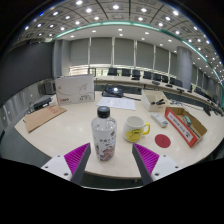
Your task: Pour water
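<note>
Spread magenta-padded gripper flanks, untouching, the clear plastic water bottle just left of the yellow mug; advise squaring fingers at mid-body before closing.

Clear glossy plastic bottle, glazed yellow mug, smooth pale table, wooden board.

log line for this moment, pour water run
phase: approach | gripper: open, empty | water bottle: upright, capped, just ahead between fingers | yellow mug: upright beside bottle | pour: not started
</note>
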